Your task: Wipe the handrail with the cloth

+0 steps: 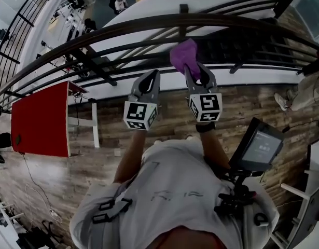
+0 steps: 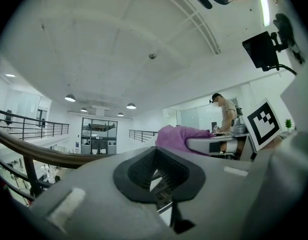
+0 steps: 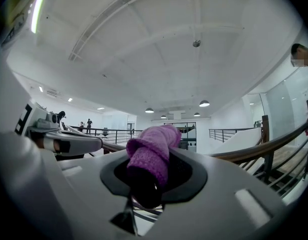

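Note:
A dark curved handrail point(image 1: 149, 24) runs across the top of the head view above thinner dark rails. My right gripper point(image 1: 193, 72) is shut on a purple knitted cloth point(image 1: 183, 54), which sticks up from the jaws just below the rail without touching it. In the right gripper view the cloth point(image 3: 152, 154) bulges out between the jaws, and the handrail point(image 3: 264, 146) curves off to the right. My left gripper point(image 1: 150, 79) is to the left of the right one, below the rail, shut and empty. From the left gripper view I see the rail point(image 2: 38, 154) at left and the cloth point(image 2: 178, 136) at right.
A red table point(image 1: 41, 119) stands on the wood floor at the left. A tablet on a mount point(image 1: 260, 145) hangs at my right side. Beyond the railing is an open drop to a lower floor. A person point(image 2: 225, 115) stands far off on the right.

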### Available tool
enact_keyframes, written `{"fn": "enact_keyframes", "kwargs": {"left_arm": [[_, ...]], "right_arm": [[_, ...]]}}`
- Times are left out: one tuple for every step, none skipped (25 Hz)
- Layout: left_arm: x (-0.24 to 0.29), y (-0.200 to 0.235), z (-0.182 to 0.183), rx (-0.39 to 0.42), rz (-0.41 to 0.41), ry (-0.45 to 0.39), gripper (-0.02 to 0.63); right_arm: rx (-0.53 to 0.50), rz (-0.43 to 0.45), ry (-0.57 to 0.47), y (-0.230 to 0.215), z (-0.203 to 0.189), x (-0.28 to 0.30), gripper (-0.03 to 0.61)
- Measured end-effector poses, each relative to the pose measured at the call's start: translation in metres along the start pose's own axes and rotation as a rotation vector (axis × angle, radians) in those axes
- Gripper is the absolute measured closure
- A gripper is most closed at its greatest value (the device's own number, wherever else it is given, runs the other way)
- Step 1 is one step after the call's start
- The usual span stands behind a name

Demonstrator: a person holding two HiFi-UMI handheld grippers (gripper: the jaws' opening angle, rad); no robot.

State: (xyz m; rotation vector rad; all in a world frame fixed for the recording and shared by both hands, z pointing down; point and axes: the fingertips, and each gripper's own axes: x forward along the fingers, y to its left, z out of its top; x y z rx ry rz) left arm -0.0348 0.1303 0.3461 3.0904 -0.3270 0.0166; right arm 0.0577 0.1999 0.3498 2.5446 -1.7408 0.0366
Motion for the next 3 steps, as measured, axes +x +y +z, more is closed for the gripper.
{"fn": "enact_keyframes", "kwargs": {"left_arm": [[-0.004, 0.006, -0.001, -0.003, 0.003, -0.002, 0.613], [-0.008, 0.011, -0.003, -0.007, 0.006, -0.002, 0.612], [-0.012, 0.016, -0.006, -0.012, 0.01, -0.003, 0.614]], "right_arm": [[0.001, 0.0, 0.004, 0.005, -0.001, 0.005, 0.472], [0.002, -0.001, 0.008, 0.01, -0.004, 0.009, 0.472], [0.003, -0.001, 0.013, 0.015, -0.006, 0.013, 0.471]]}}
